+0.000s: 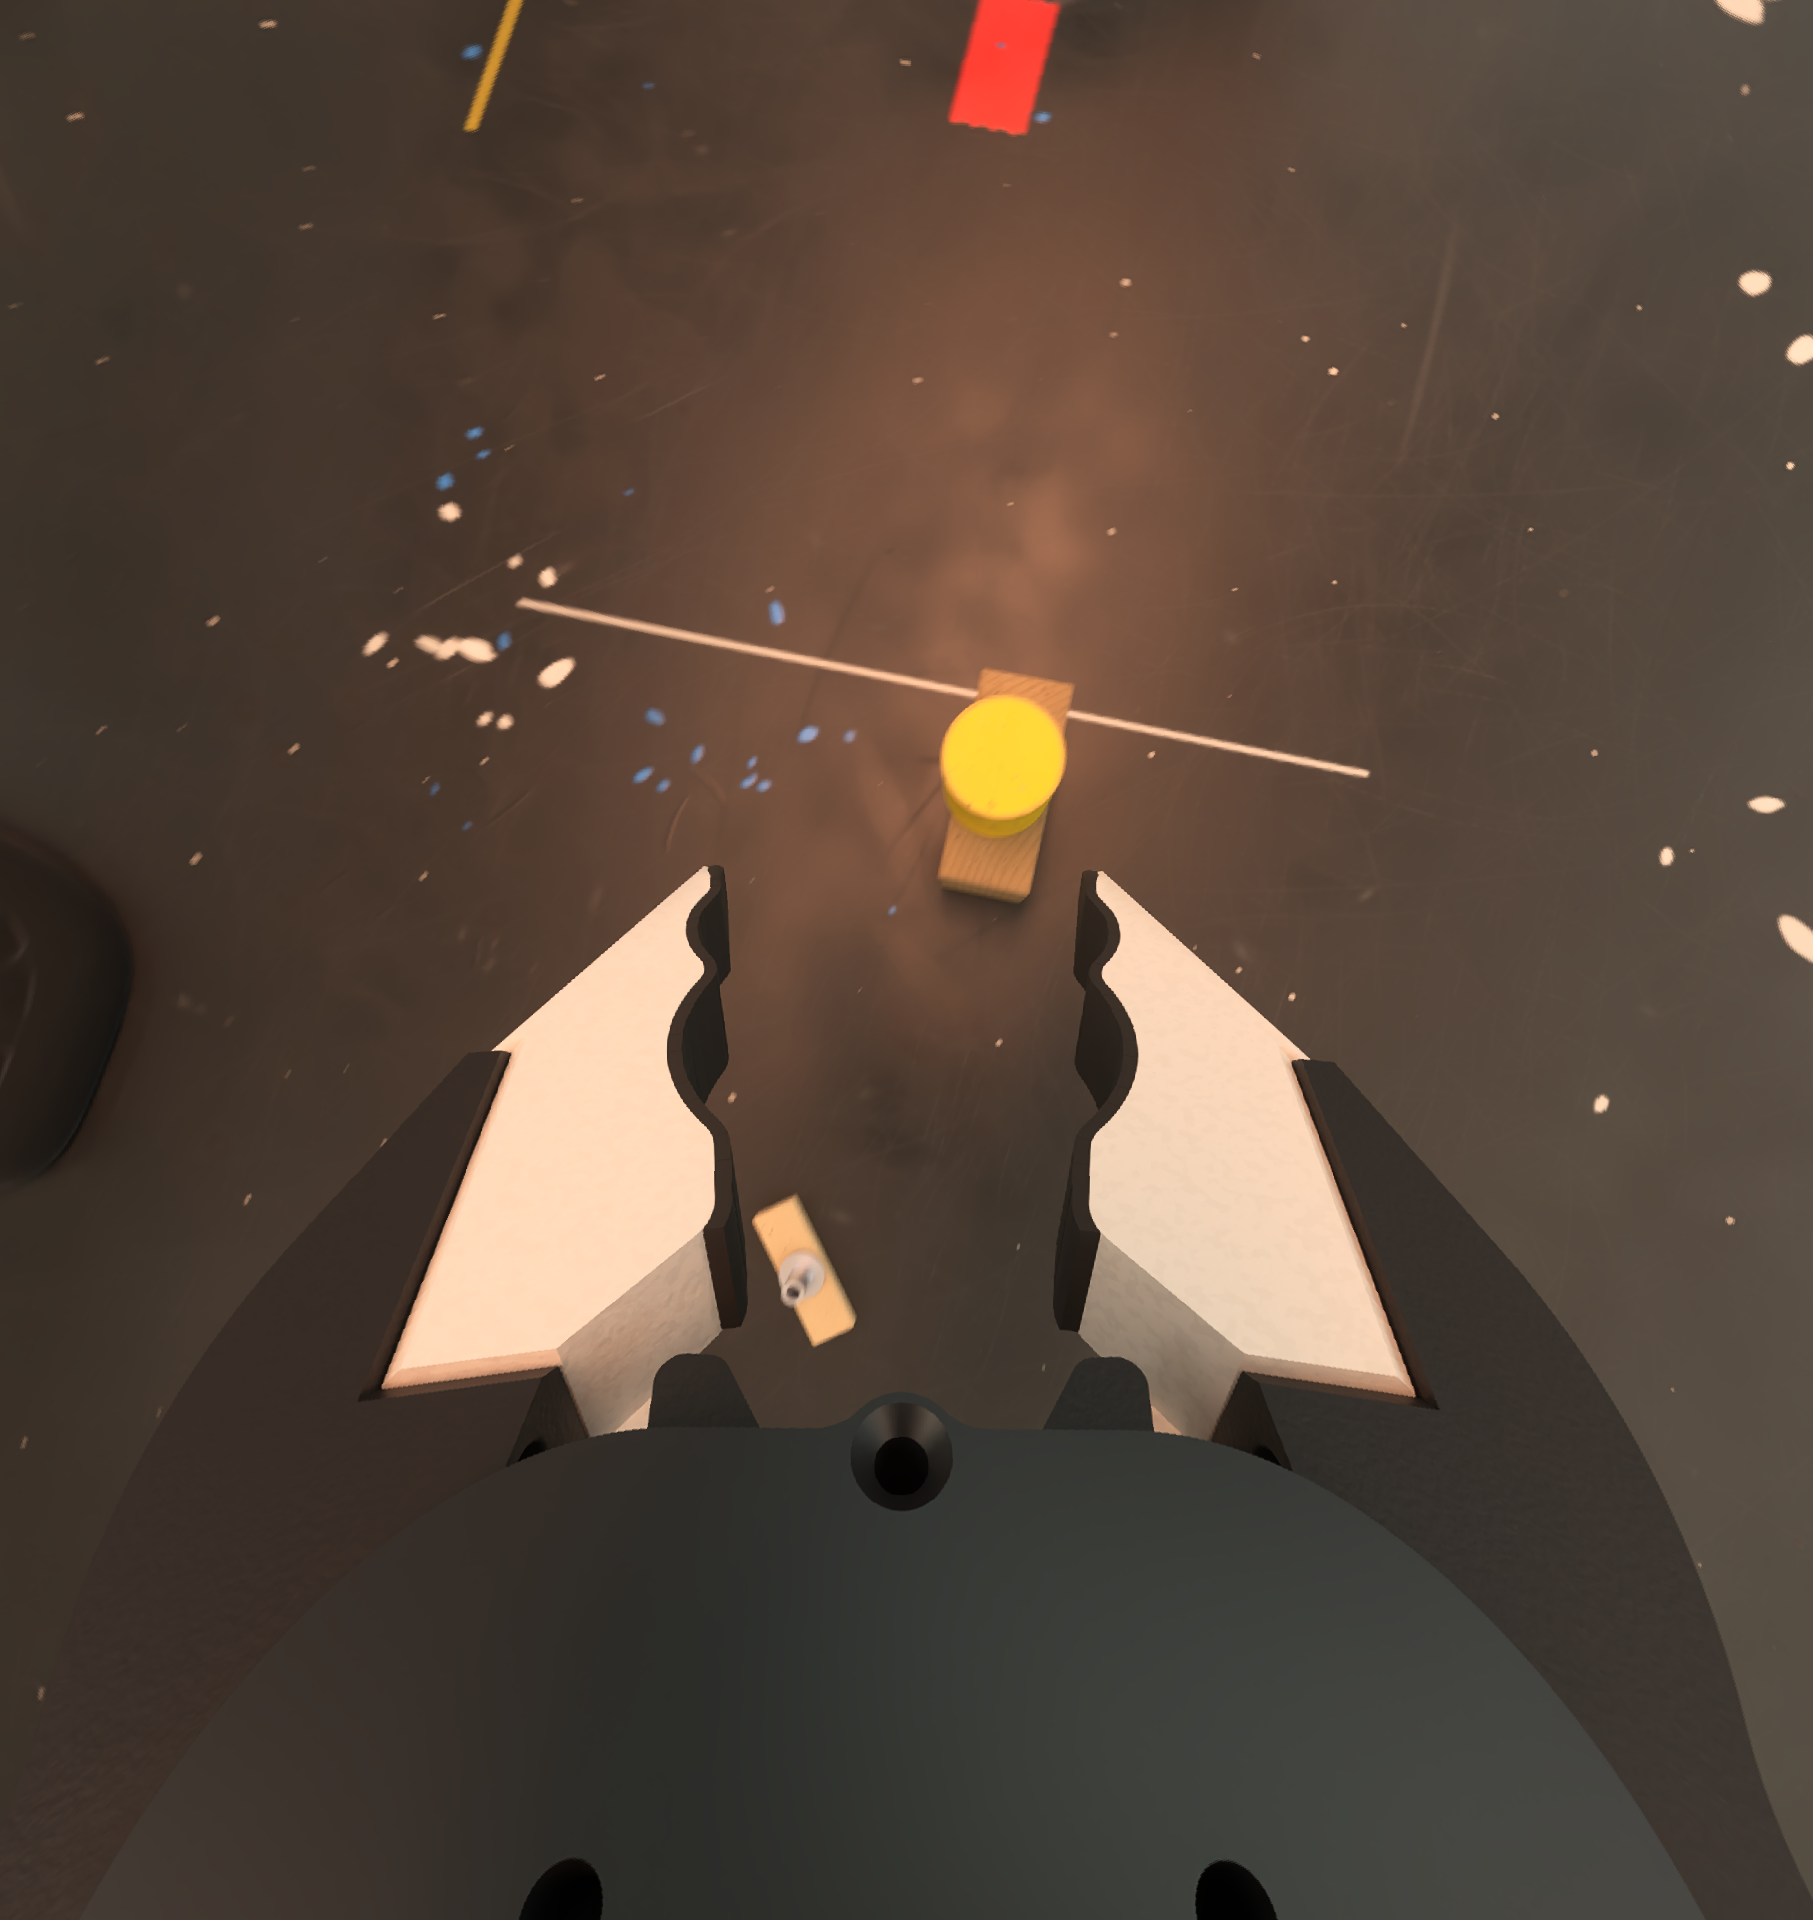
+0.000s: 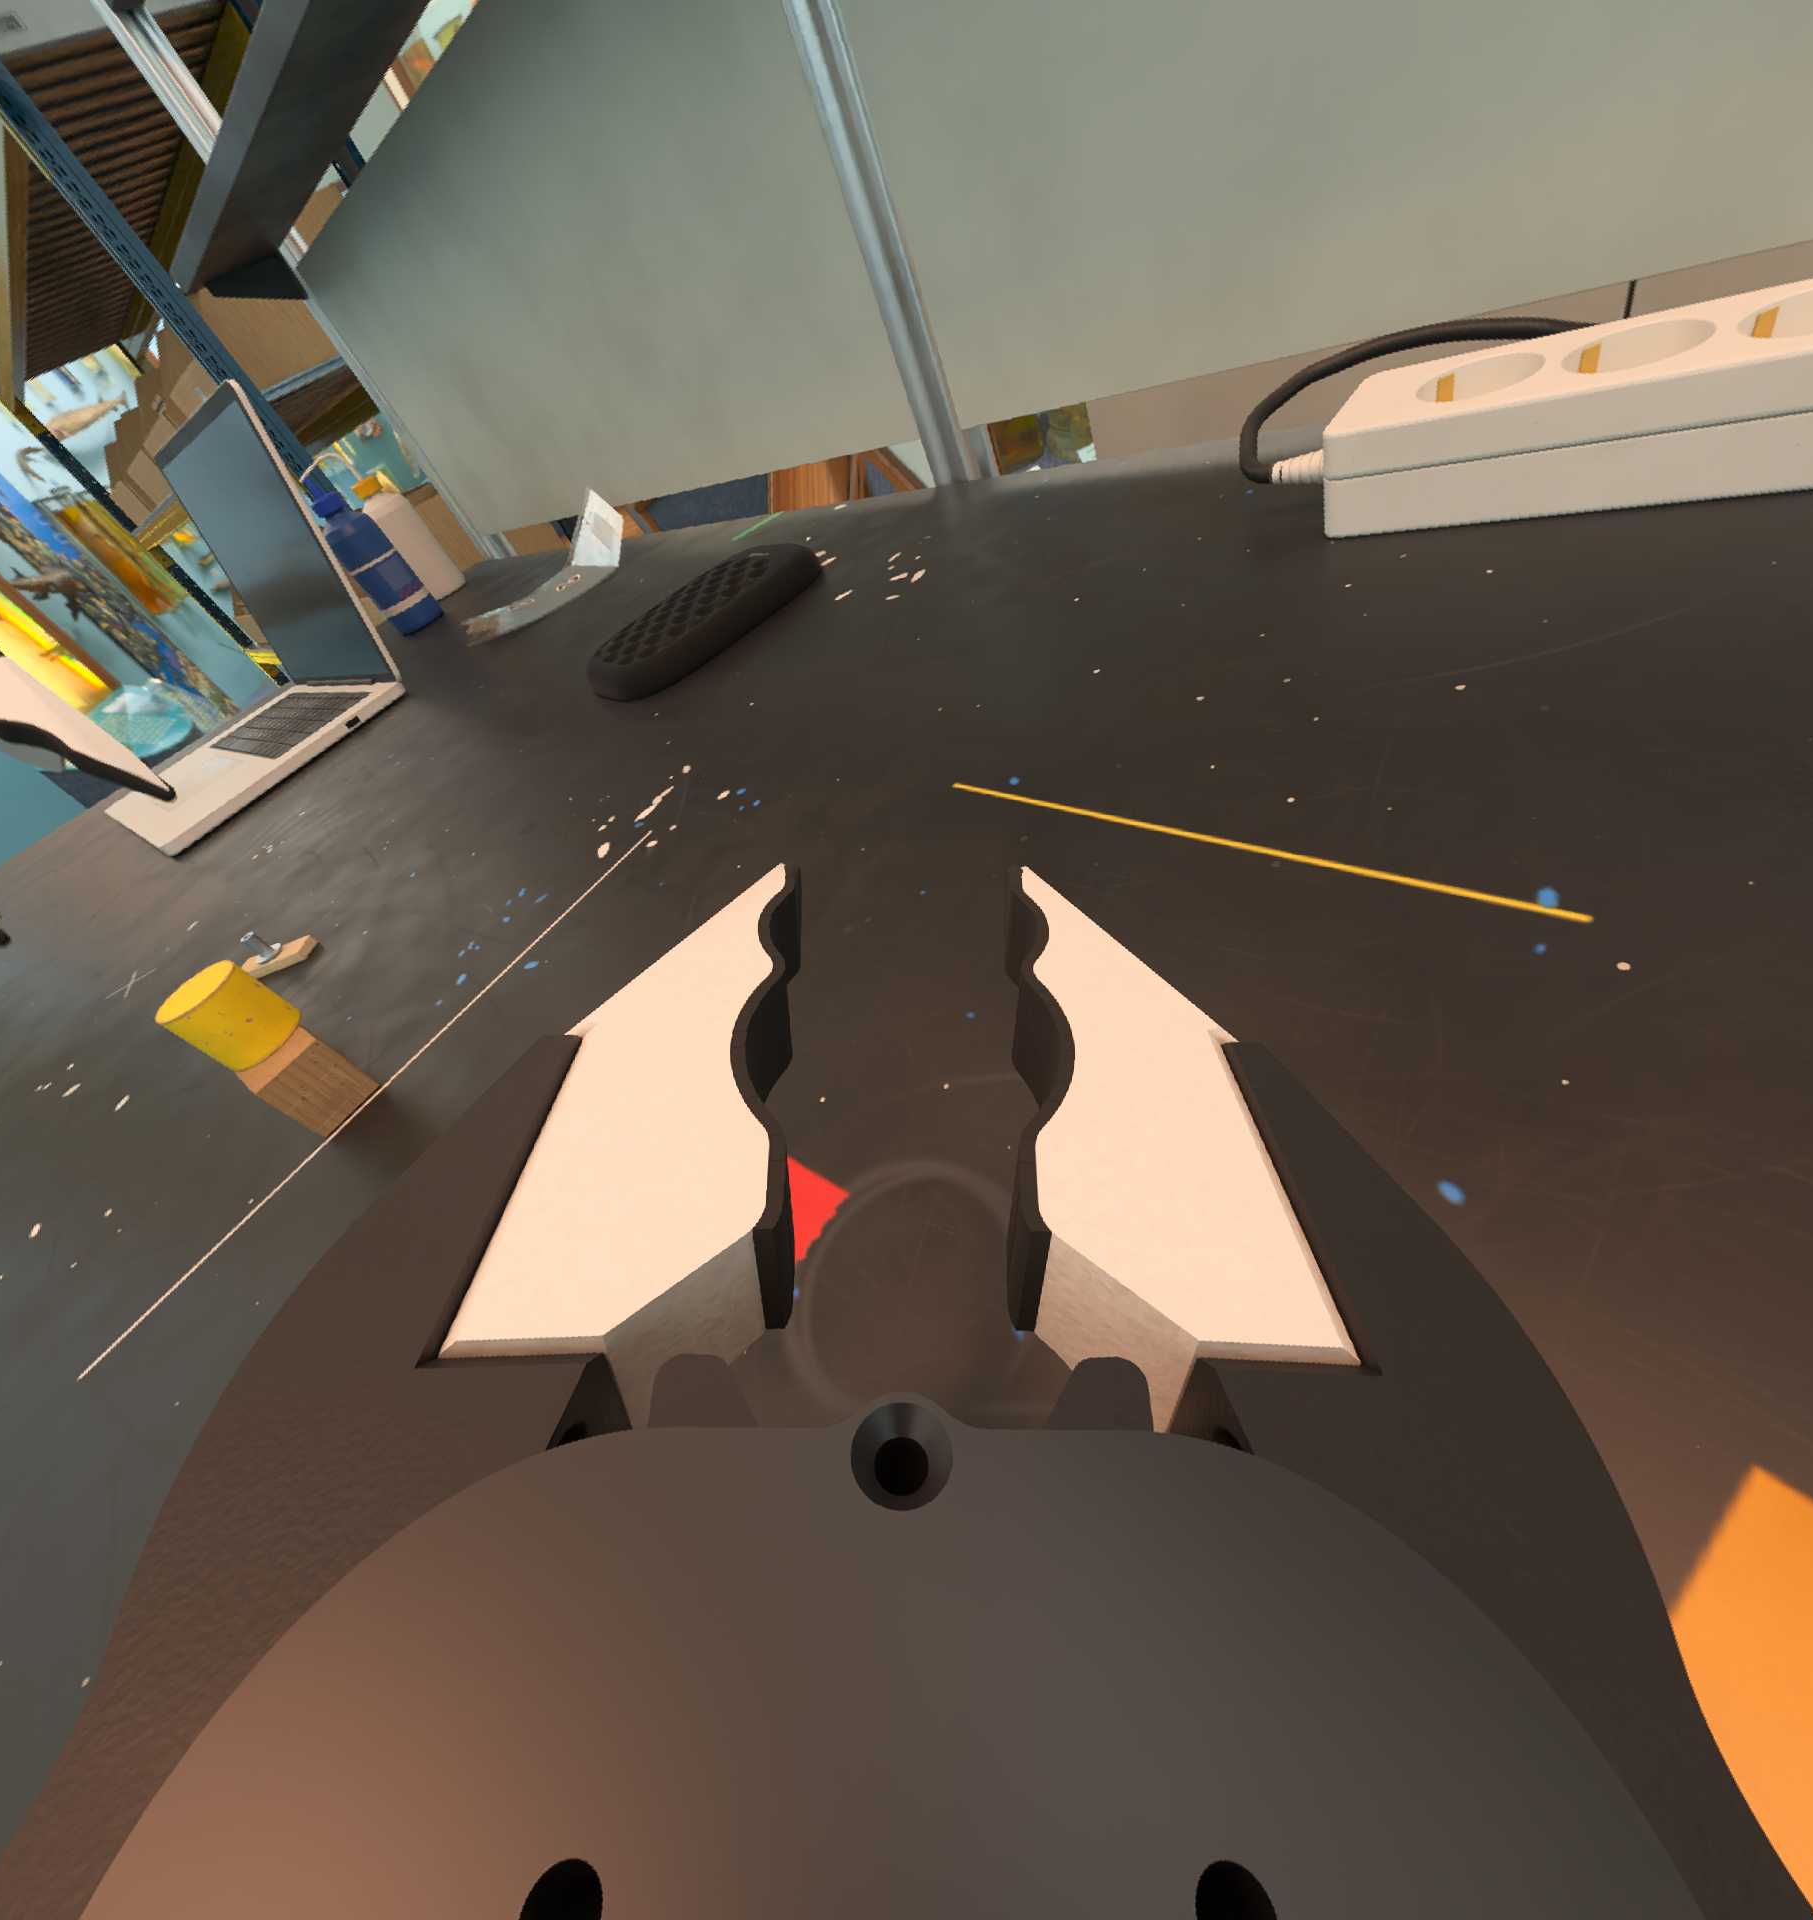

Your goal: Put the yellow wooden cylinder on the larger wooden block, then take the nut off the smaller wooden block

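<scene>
The yellow wooden cylinder [image 1: 1002, 766] stands upright on the larger wooden block [image 1: 990, 858], just ahead of my left gripper [image 1: 900, 873], which is open, empty and high above the table. The smaller wooden block [image 1: 805, 1270] lies below between the left fingers, with the metal nut [image 1: 798, 1274] on its bolt. In the right wrist view the cylinder [image 2: 227, 1013] on the larger block [image 2: 310, 1084] is at the left, the smaller block [image 2: 284, 954] with its nut [image 2: 261, 945] behind it. My right gripper [image 2: 904, 873] is open and empty, over the dark table well to their right.
A dark perforated pad [image 2: 704, 621], a laptop [image 2: 268, 665], bottles [image 2: 382, 566] and a white power strip [image 2: 1598, 416] stand at the table's far side. Red tape [image 1: 1001, 68], a yellow line [image 2: 1271, 852] and a white line [image 1: 736, 649] mark the tabletop. The left gripper's fingers [image 2: 50, 727] show at the left edge.
</scene>
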Motion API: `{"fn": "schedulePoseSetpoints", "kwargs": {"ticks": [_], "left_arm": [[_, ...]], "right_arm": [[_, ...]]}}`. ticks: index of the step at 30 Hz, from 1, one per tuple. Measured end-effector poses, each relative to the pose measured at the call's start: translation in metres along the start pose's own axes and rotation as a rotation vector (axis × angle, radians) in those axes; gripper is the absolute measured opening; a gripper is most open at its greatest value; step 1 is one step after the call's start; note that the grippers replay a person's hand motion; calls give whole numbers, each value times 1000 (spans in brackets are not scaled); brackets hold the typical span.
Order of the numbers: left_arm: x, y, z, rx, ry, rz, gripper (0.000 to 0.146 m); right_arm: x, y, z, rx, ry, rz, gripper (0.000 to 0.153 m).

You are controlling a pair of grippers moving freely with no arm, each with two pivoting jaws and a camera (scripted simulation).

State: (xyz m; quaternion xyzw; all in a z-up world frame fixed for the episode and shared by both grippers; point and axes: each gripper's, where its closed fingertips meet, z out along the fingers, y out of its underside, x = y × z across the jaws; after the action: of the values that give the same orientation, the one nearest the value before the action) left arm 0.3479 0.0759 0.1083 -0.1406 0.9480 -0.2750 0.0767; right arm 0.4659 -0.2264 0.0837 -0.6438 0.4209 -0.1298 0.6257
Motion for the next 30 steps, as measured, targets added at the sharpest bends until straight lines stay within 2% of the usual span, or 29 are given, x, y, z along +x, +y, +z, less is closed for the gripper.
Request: {"fn": "schedulePoseSetpoints", "kwargs": {"ticks": [2,5,9,17,21,28,30], "left_arm": [[-12,9,-15,12,-24,-45,65],[-36,37,-37,-14,-91,-141,53],[-49,78,-47,-85,-133,-215,48],[-26,131,-3,-174,-4,-405,40],[-25,148,11,-220,-41,-481,31],[-32,153,18,-228,-107,-492,10],[-32,152,18,-223,-114,-482,8]], "right_arm": [[0,0,0,2,1,-1,39],[0,-1,-1,6,2,-2,39],[0,0,0,5,2,-1,39],[0,1,1,-7,3,0,39],[0,1,1,-7,4,-1,39],[0,0,0,-2,3,0,39],[0,0,0,-1,2,1,39]]}}
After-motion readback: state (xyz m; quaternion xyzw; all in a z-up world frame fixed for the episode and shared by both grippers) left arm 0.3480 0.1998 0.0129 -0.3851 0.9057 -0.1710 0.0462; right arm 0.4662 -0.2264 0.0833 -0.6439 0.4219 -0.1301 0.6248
